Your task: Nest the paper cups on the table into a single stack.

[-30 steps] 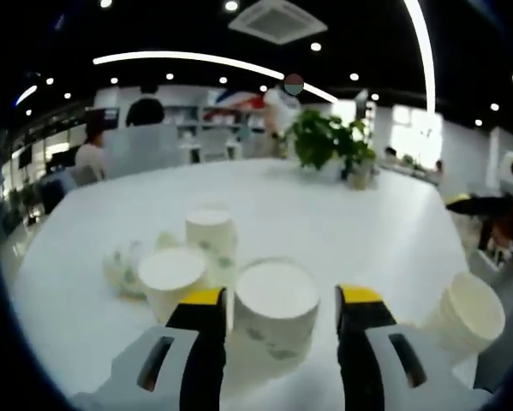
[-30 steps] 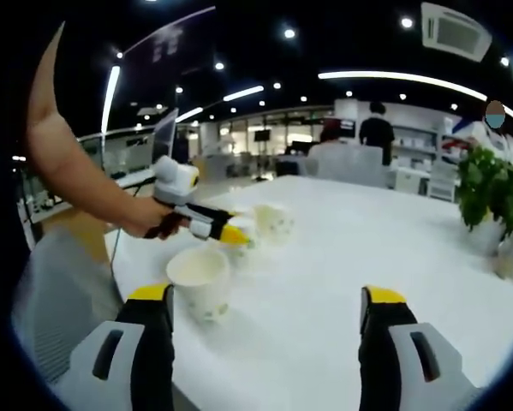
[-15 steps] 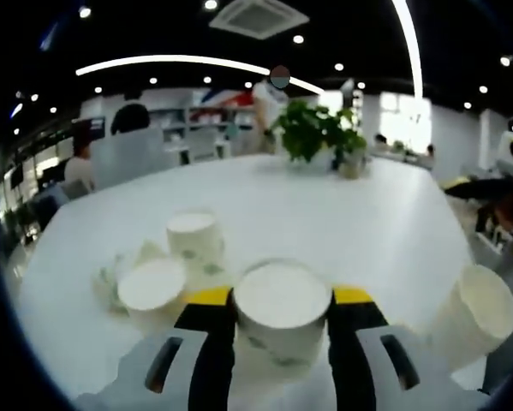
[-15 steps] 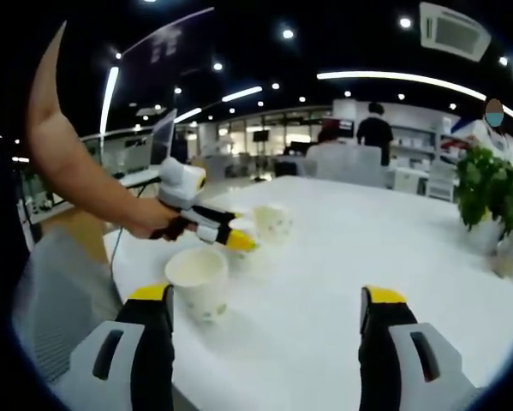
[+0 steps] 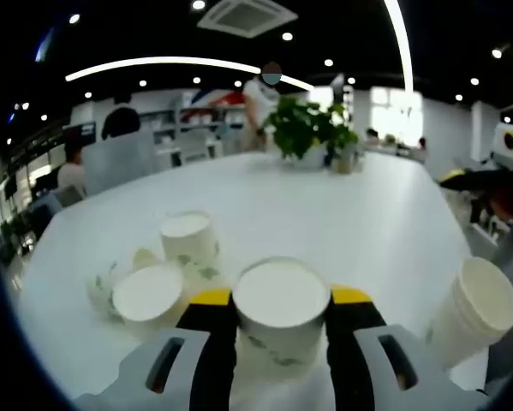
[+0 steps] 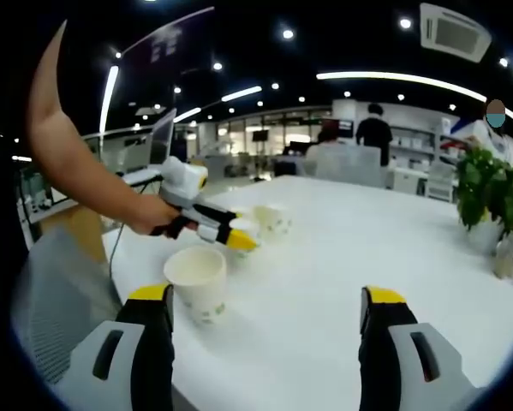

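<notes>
Left gripper [image 5: 279, 300] clenched on paper cup [image 5: 281, 318] — light, thin-walled, likely crushable; grip mid-wall gently. Right gripper [image 6: 267, 301] released — wide apart.

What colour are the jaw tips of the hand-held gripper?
Yellow; clearest in the right gripper view, on the right hand-held gripper.

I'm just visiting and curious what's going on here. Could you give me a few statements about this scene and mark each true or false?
1. The left tool is shut on a paper cup. True.
2. The right tool holds a cup. False: it is open, with nothing between its jaws.
3. A potted plant stands on the table. True.
4. All cups are already in one stack. False: single cups, such as the upright cup, stand apart from the stack.
</notes>
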